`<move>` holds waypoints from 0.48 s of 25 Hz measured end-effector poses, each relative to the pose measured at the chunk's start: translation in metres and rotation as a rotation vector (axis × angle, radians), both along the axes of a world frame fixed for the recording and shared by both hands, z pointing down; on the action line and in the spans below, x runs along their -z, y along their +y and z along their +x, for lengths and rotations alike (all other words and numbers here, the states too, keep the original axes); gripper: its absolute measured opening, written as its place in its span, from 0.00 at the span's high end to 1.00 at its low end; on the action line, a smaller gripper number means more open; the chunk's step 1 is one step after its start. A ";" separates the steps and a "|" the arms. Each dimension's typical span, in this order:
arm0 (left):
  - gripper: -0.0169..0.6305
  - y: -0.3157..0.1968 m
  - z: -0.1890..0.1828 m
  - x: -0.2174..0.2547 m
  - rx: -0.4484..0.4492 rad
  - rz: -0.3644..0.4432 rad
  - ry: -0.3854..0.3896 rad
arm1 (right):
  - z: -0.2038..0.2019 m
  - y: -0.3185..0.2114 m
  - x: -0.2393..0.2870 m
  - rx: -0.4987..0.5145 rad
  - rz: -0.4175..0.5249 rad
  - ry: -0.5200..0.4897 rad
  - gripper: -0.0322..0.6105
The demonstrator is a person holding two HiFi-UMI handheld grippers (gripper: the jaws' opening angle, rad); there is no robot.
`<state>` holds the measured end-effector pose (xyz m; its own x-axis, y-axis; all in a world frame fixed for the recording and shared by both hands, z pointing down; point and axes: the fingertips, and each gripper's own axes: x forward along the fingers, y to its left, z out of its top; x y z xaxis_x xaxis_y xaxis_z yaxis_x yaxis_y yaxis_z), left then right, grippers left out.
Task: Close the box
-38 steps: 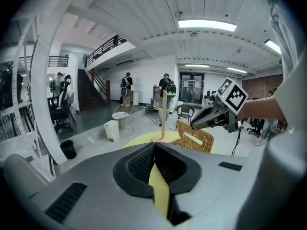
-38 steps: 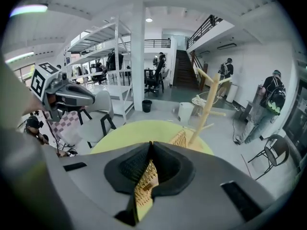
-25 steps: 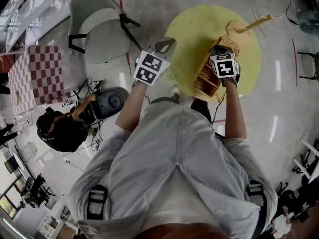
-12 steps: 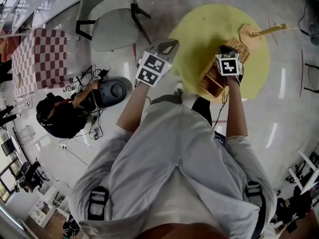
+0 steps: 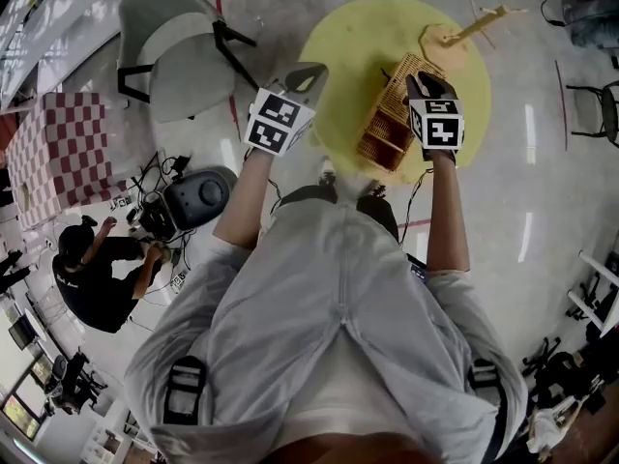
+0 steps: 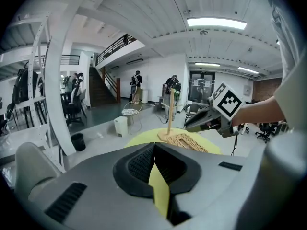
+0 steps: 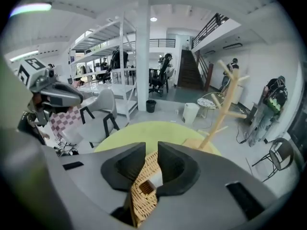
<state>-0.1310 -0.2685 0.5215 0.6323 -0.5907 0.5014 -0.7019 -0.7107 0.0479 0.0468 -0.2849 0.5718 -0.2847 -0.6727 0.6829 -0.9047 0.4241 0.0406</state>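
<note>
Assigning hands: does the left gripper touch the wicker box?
No, the left gripper hangs apart from the woven wicker box, at the round yellow table's edge.

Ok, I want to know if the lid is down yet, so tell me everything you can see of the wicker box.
The wicker box is light brown, woven of cane with slatted sides, and stands on the round yellow table next to a wooden stand. The right claw is over its woven top, its jaws opening with a small wooden piece between them. Whether it is fully shut cannot be told.
</note>
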 end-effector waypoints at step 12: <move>0.93 0.016 0.099 0.084 -0.085 0.167 0.073 | 0.114 0.068 0.157 -0.124 0.302 0.000 0.91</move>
